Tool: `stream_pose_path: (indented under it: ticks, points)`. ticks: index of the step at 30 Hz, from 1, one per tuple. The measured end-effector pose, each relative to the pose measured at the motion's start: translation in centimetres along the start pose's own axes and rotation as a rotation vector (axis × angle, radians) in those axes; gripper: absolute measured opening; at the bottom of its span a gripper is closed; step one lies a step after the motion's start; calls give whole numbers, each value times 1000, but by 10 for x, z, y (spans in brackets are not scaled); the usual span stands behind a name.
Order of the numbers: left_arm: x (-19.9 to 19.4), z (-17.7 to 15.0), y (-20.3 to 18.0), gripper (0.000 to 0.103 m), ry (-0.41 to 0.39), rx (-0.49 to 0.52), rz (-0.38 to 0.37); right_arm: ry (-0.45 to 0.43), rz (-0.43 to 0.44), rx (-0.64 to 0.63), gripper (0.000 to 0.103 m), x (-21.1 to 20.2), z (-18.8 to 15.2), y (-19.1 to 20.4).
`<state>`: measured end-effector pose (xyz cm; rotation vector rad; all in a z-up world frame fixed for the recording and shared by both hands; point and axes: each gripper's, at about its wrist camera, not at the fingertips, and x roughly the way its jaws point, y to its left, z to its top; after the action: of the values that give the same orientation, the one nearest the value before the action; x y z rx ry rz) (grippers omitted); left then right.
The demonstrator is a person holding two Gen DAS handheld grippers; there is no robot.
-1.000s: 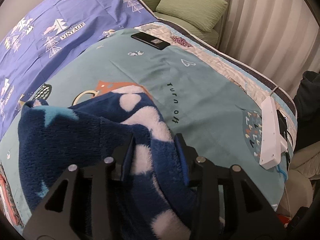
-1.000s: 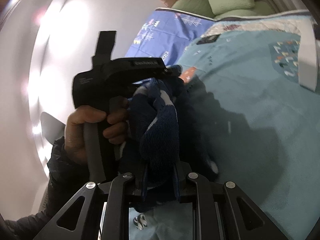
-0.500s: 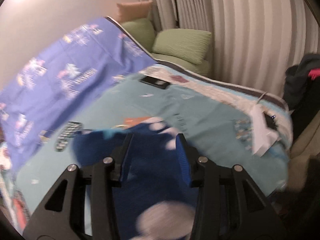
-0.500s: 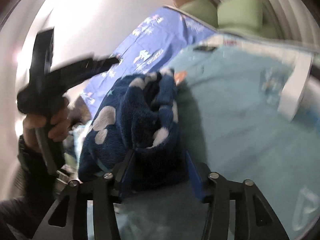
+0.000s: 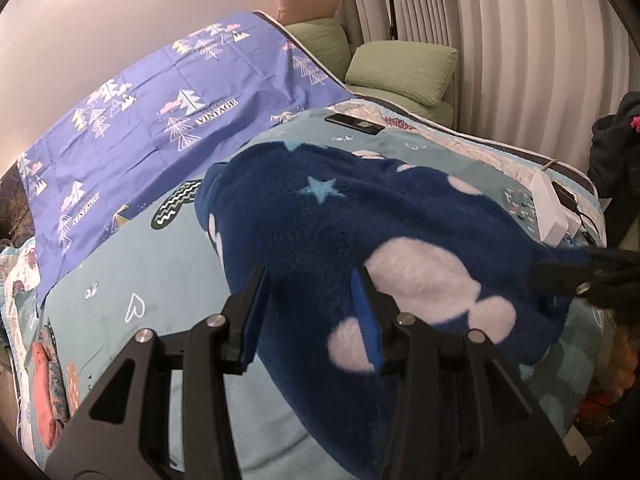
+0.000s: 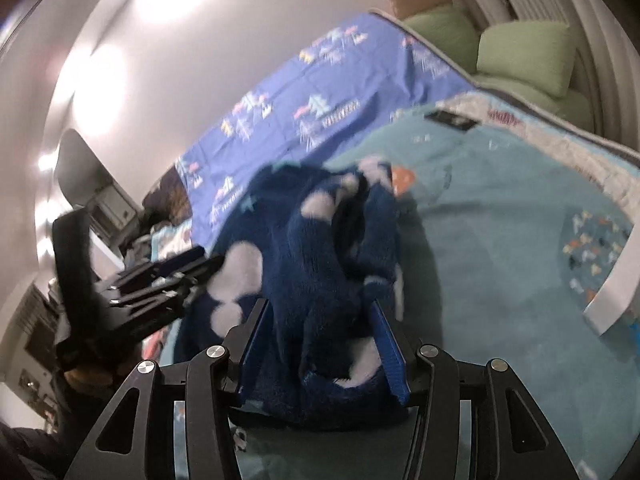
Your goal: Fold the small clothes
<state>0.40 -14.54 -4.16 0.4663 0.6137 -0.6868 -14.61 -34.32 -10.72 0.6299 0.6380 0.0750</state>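
Observation:
A dark blue fleece garment with white spots and a pale star hangs stretched just above the teal blanket. My left gripper is shut on a thick fold at its near edge. At the right edge of the left wrist view, my right gripper bites the garment's other end. In the right wrist view the garment is bunched between the closing jaws of my right gripper and touches both pads. The left gripper, held by a hand, grips the fabric at the left.
A black phone lies far back on the blanket. A white power strip with a plug sits at the bed's right edge. A purple sheet covers the left side, with green pillows behind. Folded red cloth lies at the left.
The garment went from a bunched heap to a raised, stretched span. My left gripper swung away to the left of the right one. The right jaws widened from a narrow pinch to a thicker bunch.

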Motion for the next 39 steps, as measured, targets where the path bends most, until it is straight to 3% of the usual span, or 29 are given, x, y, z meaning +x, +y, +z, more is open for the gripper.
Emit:
stream_pose_path:
  ticks: [2, 5, 10, 16, 21, 24, 27, 29, 31, 33, 37, 39]
  points:
    - [3, -4, -4, 44, 9, 13, -11, 31, -17, 8, 30, 10, -4, -5]
    - [18, -11, -11, 44, 33, 44, -25, 50, 23, 113, 26, 19, -11, -32]
    - [32, -15, -13, 44, 33, -25, -86, 44, 87, 240, 24, 16, -22, -58]
    - [20, -17, -15, 44, 14, -8, -45, 47, 49, 190, 27, 0, -12, -41]
    - [-6, -17, -11, 45, -8, -27, -68, -70, -30, 35, 29, -25, 19, -4]
    - [-20, -24, -16, 49, -28, 1, -97, -89, 18, -42, 29, -23, 33, 16]
    - [-22, -32, -21, 50, -12, 22, -91, -47, 49, -94, 25, -4, 38, 31]
    - [-18, -35, -21, 50, -2, 11, -97, -4, -6, -101, 18, 13, 37, 30]
    - [-12, -39, -19, 51, 7, -15, -119, 65, -104, -58, 2, 38, 31, 17]
    - [-3, -45, -18, 51, 9, -18, -153, 58, -125, -44, 0, 51, 24, 3]
    - [4, -50, -32, 51, 8, 30, -102, 24, -217, -167, 0, 49, 15, 19]
    - [2, -47, -32, 51, 17, 31, -96, 35, -213, -156, 0, 47, 21, 21]
